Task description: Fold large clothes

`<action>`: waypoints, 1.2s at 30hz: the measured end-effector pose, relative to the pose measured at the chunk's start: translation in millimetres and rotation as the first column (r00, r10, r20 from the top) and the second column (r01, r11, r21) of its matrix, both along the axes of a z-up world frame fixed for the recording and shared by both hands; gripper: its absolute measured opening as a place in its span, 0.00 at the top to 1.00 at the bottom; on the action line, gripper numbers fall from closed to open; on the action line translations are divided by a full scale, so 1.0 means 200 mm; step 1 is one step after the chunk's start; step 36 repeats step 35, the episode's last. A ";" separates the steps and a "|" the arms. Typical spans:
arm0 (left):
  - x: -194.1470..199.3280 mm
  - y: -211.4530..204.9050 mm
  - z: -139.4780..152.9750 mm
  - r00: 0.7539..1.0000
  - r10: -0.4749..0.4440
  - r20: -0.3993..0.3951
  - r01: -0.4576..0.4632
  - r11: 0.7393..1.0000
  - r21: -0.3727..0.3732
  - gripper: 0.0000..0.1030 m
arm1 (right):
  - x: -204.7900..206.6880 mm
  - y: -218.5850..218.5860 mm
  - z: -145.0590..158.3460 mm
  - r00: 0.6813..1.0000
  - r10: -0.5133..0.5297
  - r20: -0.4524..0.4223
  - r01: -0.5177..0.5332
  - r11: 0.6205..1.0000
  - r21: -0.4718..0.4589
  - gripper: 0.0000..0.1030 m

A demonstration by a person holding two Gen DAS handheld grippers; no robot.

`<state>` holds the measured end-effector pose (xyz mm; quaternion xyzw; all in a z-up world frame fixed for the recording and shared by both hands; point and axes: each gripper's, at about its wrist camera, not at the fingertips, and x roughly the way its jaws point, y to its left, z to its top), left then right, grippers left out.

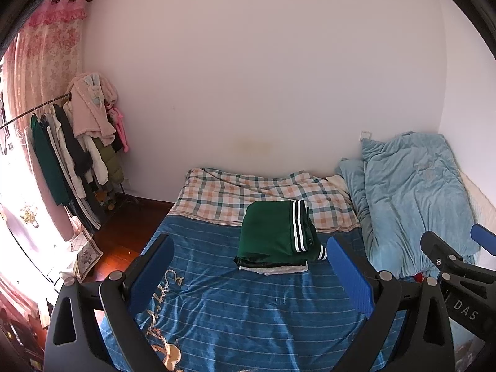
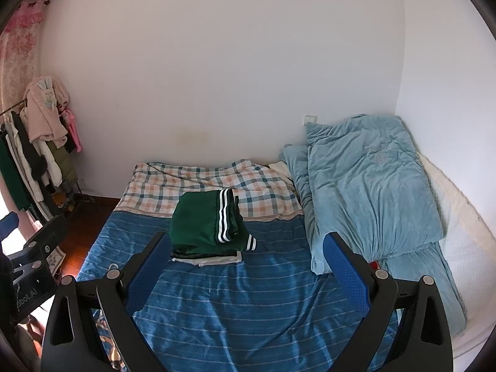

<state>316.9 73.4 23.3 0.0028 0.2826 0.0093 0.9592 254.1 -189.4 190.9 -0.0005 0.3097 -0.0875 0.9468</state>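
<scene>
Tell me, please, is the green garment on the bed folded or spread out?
Folded. The green garment lies as a compact rectangle on top of a small stack, its striped edge doubled over, on the blue bedspread.
</scene>
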 end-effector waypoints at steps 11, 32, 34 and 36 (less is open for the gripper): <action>0.00 0.00 0.00 1.000 -0.001 0.002 0.001 1.000 -0.002 0.02 | -0.02 0.01 0.00 1.000 0.002 -0.003 -0.002 1.000 0.000 0.03; -0.02 0.01 0.02 1.000 0.010 0.009 -0.010 1.000 -0.002 0.02 | 0.00 0.01 0.00 1.000 0.007 0.001 -0.007 1.000 0.002 0.03; -0.03 0.00 0.02 1.000 0.016 0.015 -0.016 1.000 0.002 0.02 | 0.00 0.01 0.00 1.000 0.009 0.001 -0.009 1.000 0.003 0.03; -0.03 0.00 0.02 1.000 0.013 0.015 -0.014 1.000 0.003 0.02 | 0.00 0.01 0.00 1.000 0.008 0.001 -0.008 1.000 0.001 0.03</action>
